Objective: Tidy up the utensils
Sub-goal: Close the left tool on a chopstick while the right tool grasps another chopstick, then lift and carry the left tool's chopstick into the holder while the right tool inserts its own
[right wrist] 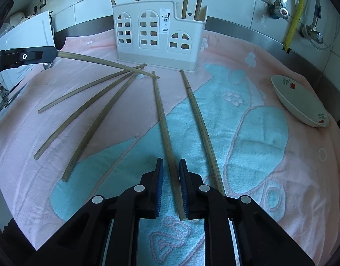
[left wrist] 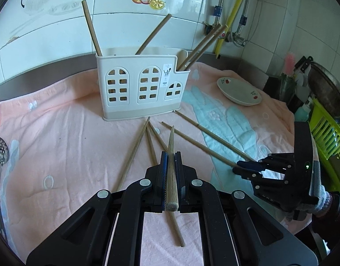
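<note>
the left gripper [left wrist: 170, 155] was clamped on a chopstick [left wrist: 170, 166], its pads tight against the shaft, the stick raised above the towel [left wrist: 59, 144] and pointing toward the caddy [left wrist: 139, 84]. the right gripper [right wrist: 171, 164] sat low on the towel in front of the caddy with its jaws partly apart around a second chopstick [right wrist: 163, 119]; that stick lay between the blue pads [right wrist: 159, 184], touching the right one near its butt end, with a gap on the left, so it was not yet gripped. a third chopstick [right wrist: 201, 128] lay just right of it, and three more [right wrist: 81, 119] fanned out on the towel to the left, their tips meeting close to the caddy's base. several sticks stood upright or leaning inside the caddy. a bowl [right wrist: 301, 104] rested on the towel well right of the caddy, and a slotted spoon [left wrist: 0, 149] lay far to its left.
</note>
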Tool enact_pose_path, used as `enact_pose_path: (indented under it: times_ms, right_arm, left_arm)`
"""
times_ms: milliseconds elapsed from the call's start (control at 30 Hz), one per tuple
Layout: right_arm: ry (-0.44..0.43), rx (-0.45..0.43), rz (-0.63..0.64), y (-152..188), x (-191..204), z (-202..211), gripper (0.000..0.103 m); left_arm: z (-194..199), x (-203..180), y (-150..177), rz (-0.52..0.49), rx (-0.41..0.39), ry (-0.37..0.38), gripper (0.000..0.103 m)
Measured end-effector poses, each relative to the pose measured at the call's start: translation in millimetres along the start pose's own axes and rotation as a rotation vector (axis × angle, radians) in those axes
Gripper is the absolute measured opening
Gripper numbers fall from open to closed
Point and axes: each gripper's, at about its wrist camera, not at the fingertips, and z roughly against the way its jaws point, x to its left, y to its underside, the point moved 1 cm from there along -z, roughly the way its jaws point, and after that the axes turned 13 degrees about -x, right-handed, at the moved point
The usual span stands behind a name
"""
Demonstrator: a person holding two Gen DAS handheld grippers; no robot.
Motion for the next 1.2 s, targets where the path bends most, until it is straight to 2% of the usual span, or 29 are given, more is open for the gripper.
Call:
enact_pose_path:
  times_ms: [133, 300, 500, 900, 1033, 1200]
  right_arm:
    - [-0.003, 0.000, 0.002, -1.6, 1.2, -2.6, 0.014]
    - [0.010, -0.008, 0.033, -1.4, 6.9, -0.7, 0.007]
    - [0.019, -0.040, 0.006, -5.9, 8.8, 12.4, 0.007]
    - [0.036, -0.267, -0.019, -56.3, 20.4, 87.7, 0.007]
    - [0.031, -0.261, -0.019, -62.7, 25.8, 89.6, 0.007]
    - [0.025, -0.195, -0.014, -43.6, 32.9, 75.1, 0.007]
  left_arm:
    - [3.4, 2.4, -3.3, 0.001, -0.007, -0.002, 0.005]
    - [9.2, 3.8, -8.3, -0.008, -0.018, -0.002, 0.005]
    - [19.3, 5.4, -14.2, -0.019, -0.037, -0.007, 0.005]
    - [36.6, 9.6, -27.2, -0.025, -0.072, -0.004, 0.005]
    - [42.1, 8.7, -28.6, -0.028, -0.079, 0.000, 0.005]
    - [47.4, 11.1, -29.0, -0.034, -0.084, -0.001, 0.005]
